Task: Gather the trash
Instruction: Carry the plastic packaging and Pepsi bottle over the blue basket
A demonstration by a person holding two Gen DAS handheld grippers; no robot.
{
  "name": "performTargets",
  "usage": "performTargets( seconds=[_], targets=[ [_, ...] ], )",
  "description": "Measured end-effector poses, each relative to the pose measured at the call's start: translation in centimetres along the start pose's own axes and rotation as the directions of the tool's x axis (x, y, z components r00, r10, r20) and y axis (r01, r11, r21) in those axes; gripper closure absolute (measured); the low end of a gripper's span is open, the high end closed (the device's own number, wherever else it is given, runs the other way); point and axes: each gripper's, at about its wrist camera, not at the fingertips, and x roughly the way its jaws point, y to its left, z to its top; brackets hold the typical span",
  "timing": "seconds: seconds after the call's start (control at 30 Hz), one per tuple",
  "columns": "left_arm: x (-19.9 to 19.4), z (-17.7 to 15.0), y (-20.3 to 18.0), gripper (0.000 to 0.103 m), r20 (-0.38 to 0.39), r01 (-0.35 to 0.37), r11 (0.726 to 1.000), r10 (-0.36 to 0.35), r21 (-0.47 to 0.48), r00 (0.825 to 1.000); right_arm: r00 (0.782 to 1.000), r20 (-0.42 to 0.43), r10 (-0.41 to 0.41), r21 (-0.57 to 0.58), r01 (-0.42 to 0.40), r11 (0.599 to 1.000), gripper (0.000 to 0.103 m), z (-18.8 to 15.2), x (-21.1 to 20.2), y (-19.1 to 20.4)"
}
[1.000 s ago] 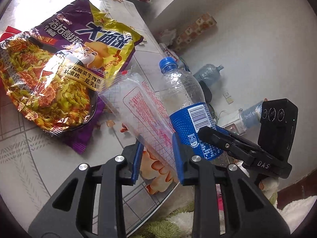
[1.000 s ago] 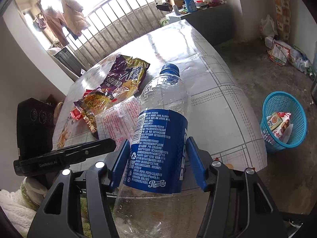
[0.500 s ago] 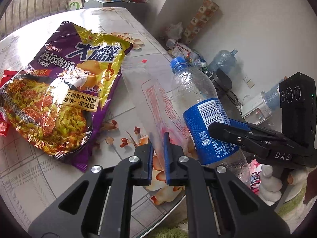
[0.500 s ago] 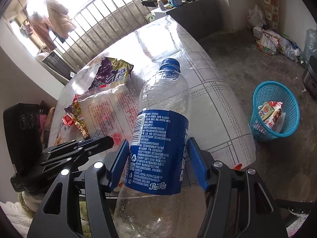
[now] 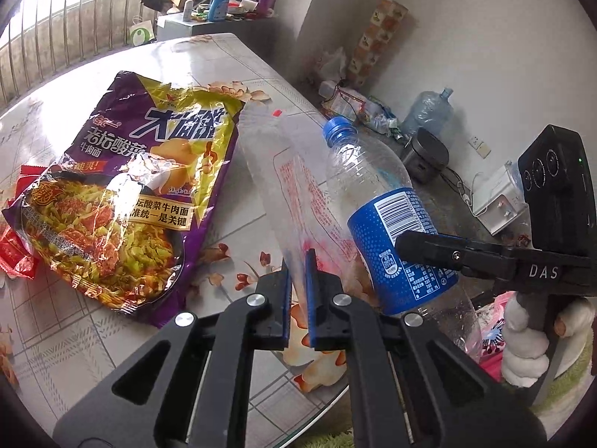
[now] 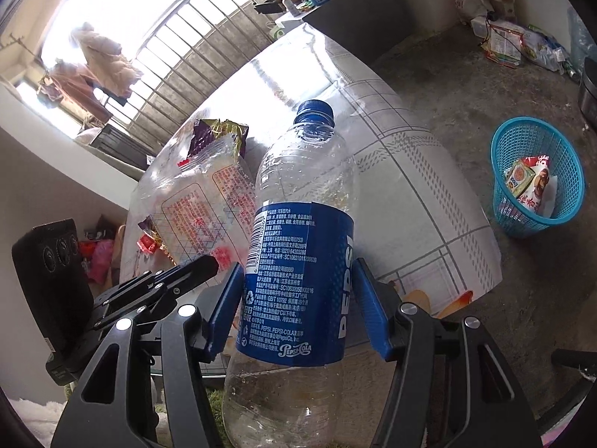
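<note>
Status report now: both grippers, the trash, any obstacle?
Left gripper shut on clear wrapper. Right gripper shut on Pepsi bottle. Noodle bag on table. Nothing blocking.

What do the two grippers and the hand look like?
Both grippers, left and right, have black plastic arms with triangular cut-outs, silver rivets and blue ribbed pads inside the jaws. From the left camera, the right one's side reads "DAS" in white, with a black camera box showing three round lenses and a green light. The hand on its grip wears a white fluffy glove.
</note>
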Motion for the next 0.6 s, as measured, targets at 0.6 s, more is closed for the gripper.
performTargets(
  seconds=[0.6],
  targets=[
    [-3.0,0.7,-0.7,0.103,0.092,-0.006,0.998,0.000,0.057,0.996,0.994,0.103,0.044,0.054,-0.049,0.997,0.046,0.3,-2.8,-1.1]
  ],
)
